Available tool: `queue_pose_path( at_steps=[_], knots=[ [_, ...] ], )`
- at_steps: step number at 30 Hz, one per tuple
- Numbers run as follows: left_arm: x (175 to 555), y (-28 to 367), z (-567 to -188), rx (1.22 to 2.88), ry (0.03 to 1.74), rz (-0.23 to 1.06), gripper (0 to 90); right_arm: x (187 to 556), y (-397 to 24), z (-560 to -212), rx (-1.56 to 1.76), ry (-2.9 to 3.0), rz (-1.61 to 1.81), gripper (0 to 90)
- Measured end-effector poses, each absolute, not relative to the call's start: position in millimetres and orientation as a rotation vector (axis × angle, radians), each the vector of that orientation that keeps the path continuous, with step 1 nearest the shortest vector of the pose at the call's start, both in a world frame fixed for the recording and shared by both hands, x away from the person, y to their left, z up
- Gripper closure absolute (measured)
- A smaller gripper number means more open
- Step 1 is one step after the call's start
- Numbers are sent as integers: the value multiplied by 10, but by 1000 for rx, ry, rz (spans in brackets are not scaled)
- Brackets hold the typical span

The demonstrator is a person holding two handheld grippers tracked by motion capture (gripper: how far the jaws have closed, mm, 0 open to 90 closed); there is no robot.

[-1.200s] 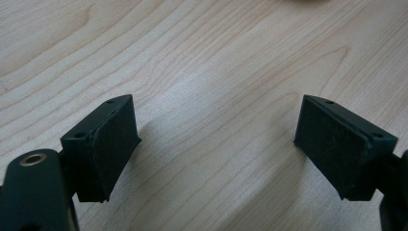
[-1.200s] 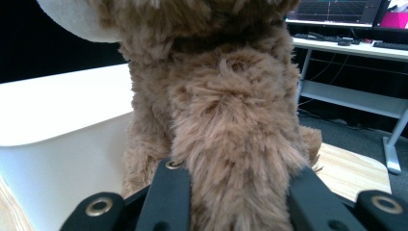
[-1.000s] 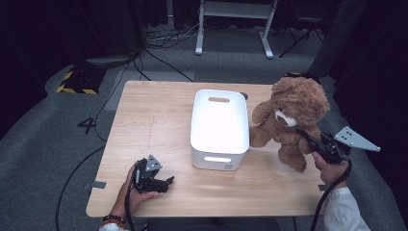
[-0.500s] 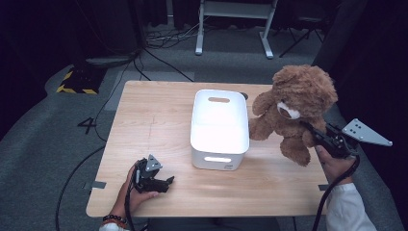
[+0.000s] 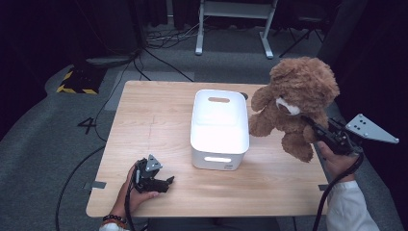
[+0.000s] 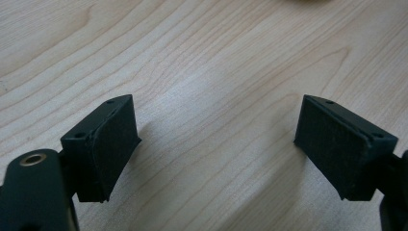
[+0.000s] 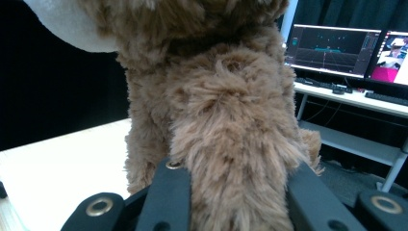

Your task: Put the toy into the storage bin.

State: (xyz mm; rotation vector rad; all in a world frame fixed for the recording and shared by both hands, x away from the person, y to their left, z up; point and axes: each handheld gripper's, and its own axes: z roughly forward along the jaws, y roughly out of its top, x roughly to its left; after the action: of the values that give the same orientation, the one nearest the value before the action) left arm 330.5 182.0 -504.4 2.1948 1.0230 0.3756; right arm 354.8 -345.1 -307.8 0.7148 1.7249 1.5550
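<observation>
So my right claw (image 5: 312,131) is clamped on the teddy bear (image 5: 294,101), lifted right of the white bin (image 5: 219,144); drop-in's left, left claw (image 5: 166,182) idle, open.

Left gripper (image 6: 216,144) over pale wooden table (image 6: 207,62), black jaws spread apart, nothing between them

Light falls from above onto the pale wooden surface (image 5: 159,120), while the floor and room around it sink into near darkness. The white bin (image 5: 219,127) glares, its rim washed out. In the left gripper view soft shadows spread beneath the black pads (image 6: 113,144). In the right gripper view the bear (image 7: 216,120) sits close and slightly soft; far monitors (image 7: 332,48) glow brightly.
</observation>
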Motion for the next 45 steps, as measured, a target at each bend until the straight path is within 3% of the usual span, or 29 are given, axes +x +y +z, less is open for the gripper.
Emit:
queue_pose_path(
  at_steps=[12, 45],
  knots=[
    [3306, 1815, -5044, 2193, 1028, 378, 150, 3478, -3420, -2854, 673, 1700, 1593, 774],
    [3306, 1815, -5043, 2194, 1026, 379, 150, 3678, -2570, -2844, 566, 1824, 1657, 772]
  ],
)
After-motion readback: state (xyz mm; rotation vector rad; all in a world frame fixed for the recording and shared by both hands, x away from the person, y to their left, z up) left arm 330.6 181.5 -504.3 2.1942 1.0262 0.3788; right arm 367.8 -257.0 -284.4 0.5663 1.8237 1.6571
